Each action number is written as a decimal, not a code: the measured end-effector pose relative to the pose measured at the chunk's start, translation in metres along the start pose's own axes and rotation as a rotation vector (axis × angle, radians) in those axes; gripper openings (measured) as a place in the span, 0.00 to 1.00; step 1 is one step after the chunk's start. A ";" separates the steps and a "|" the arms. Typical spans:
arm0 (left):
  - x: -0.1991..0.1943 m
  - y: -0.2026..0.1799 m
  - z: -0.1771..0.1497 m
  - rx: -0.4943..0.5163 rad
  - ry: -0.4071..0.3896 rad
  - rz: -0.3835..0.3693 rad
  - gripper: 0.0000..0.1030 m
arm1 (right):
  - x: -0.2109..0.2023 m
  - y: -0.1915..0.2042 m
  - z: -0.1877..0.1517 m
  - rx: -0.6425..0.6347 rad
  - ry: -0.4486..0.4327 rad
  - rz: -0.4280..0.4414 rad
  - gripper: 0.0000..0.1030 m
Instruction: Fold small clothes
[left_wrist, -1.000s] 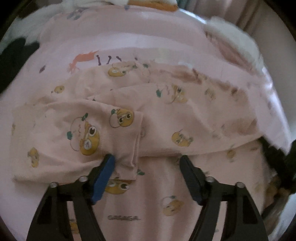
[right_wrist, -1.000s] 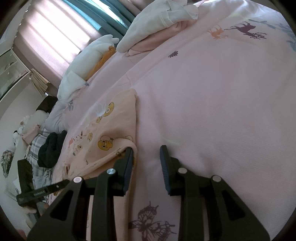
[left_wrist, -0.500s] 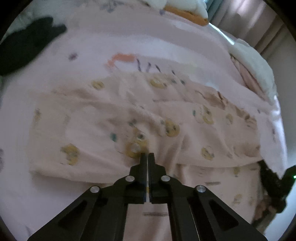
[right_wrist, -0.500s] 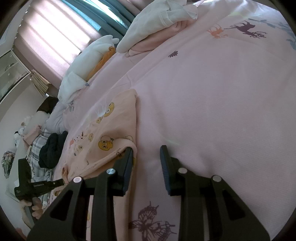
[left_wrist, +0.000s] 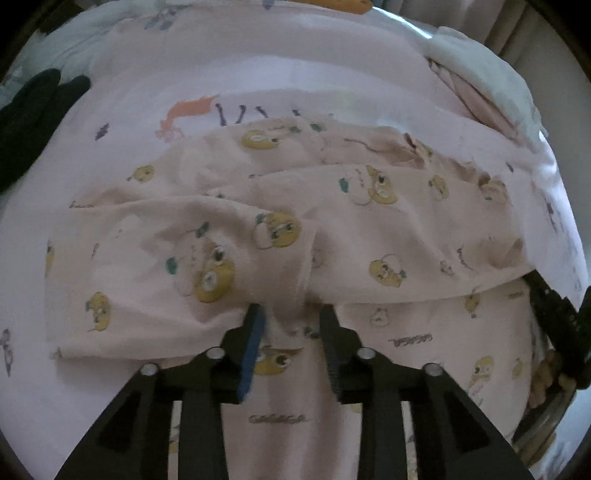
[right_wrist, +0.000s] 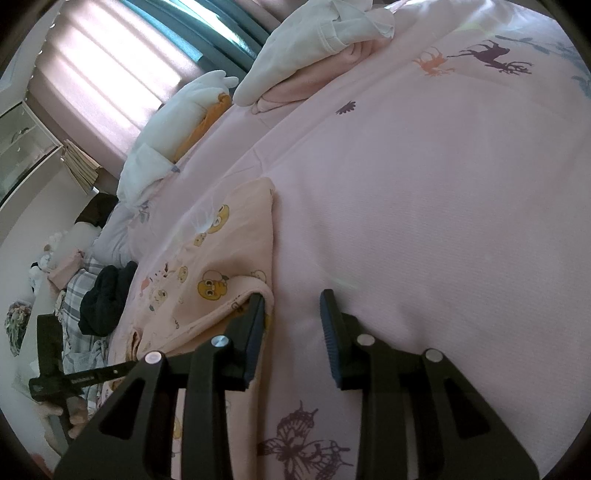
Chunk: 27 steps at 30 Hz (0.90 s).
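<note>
A small peach garment printed with yellow cartoon faces (left_wrist: 369, 229) lies spread on the pink bedsheet (left_wrist: 295, 66), one sleeve folded across its front. My left gripper (left_wrist: 291, 321) is open, its jaws either side of the folded sleeve's cuff edge (left_wrist: 295, 295). The same garment shows in the right wrist view (right_wrist: 221, 258). My right gripper (right_wrist: 291, 314) is open at the garment's near corner, the left finger (right_wrist: 255, 325) under the raised cloth edge, the right finger over bare sheet.
White and pink folded clothes (right_wrist: 317, 48) and a white and orange pile (right_wrist: 184, 122) lie at the bed's far side. A black garment (right_wrist: 103, 295) lies near plaid fabric. The other gripper (left_wrist: 554, 325) shows at the right edge of the left wrist view.
My left gripper was open at the cuff, shut half a second ago, and is open again at the cuff. The right gripper has not moved.
</note>
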<state>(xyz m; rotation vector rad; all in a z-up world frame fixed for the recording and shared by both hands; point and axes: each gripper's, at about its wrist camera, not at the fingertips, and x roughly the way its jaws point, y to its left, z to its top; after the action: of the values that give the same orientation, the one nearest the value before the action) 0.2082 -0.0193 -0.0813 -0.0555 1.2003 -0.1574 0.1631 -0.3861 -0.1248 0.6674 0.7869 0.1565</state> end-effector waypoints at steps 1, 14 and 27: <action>0.000 -0.002 0.002 -0.006 -0.008 -0.004 0.37 | 0.000 0.000 0.000 0.000 0.000 0.000 0.30; 0.015 -0.008 0.020 -0.064 -0.035 0.056 0.46 | 0.000 0.000 0.000 0.002 -0.001 -0.003 0.31; 0.011 0.046 0.026 -0.259 0.021 -0.071 0.09 | 0.000 0.001 -0.001 0.004 -0.002 -0.003 0.31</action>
<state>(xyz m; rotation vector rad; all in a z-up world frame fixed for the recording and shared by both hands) 0.2401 0.0235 -0.0876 -0.3233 1.2350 -0.0639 0.1625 -0.3854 -0.1246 0.6700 0.7861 0.1509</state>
